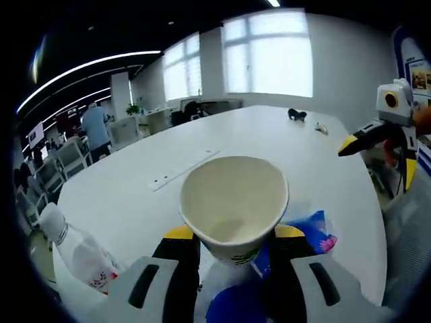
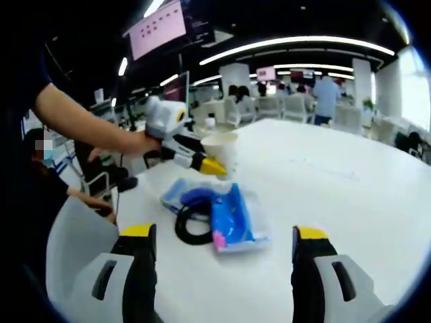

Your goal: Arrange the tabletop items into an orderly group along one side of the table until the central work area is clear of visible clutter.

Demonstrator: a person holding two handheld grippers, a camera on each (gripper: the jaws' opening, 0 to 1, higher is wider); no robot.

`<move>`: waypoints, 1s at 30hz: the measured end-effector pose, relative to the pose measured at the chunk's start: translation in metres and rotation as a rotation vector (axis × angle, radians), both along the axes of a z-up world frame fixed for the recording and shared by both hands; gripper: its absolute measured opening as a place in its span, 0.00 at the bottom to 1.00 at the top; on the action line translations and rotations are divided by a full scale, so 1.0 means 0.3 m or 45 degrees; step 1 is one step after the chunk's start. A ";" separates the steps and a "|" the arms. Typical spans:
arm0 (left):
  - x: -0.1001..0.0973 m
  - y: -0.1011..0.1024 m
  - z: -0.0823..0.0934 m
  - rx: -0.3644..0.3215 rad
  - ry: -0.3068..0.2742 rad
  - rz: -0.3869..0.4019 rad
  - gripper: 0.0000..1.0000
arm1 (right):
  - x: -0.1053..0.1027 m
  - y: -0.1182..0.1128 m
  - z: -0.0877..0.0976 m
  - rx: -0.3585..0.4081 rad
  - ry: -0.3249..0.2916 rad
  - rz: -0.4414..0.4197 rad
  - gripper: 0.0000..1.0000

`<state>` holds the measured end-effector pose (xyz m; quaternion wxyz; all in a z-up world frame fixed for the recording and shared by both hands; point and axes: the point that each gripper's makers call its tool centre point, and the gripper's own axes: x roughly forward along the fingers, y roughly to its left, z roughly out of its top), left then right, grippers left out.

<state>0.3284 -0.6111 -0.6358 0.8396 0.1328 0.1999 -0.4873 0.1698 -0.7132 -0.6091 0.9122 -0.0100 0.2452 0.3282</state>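
A cream paper cup [image 1: 232, 202] sits upright between the yellow-tipped jaws of my left gripper [image 1: 234, 232], which is shut on it. The right gripper view shows the same cup [image 2: 222, 149] held by the left gripper [image 2: 202, 163] near the table's corner, a person's hand behind it. Just below the cup lie a blue plastic packet [image 1: 315, 231] and a blue rounded item [image 1: 232, 308]. My right gripper [image 2: 224, 233] stands wide open over the blue packet [image 2: 232, 217], gripping nothing. Beside the packet lies a black coiled ring [image 2: 190, 227]. The right gripper [image 1: 380, 156] also enters at the right.
A clear plastic bottle [image 1: 75, 247] lies at the left near the table edge. Far across the white table [image 1: 135, 195] rest a small black object [image 1: 297, 114] and a small pale item [image 1: 322, 128]. Chairs and people are beyond the table.
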 end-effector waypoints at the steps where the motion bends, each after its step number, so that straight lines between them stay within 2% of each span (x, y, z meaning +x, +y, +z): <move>1: 0.008 0.000 -0.006 0.006 -0.002 0.001 0.39 | -0.001 -0.002 -0.003 -0.001 0.004 -0.005 0.80; 5: 0.022 -0.006 -0.017 0.010 0.001 0.000 0.39 | -0.008 -0.009 -0.020 -0.005 0.021 -0.015 0.80; 10: 0.060 -0.008 -0.032 -0.008 0.022 0.053 0.39 | -0.010 -0.032 -0.029 -0.003 0.037 -0.040 0.80; 14: 0.068 -0.017 -0.051 0.011 0.012 0.046 0.39 | -0.013 -0.055 -0.036 -0.005 0.048 -0.059 0.80; 30: 0.151 0.002 -0.141 0.046 0.052 0.155 0.39 | -0.040 -0.109 -0.092 0.003 0.117 -0.115 0.79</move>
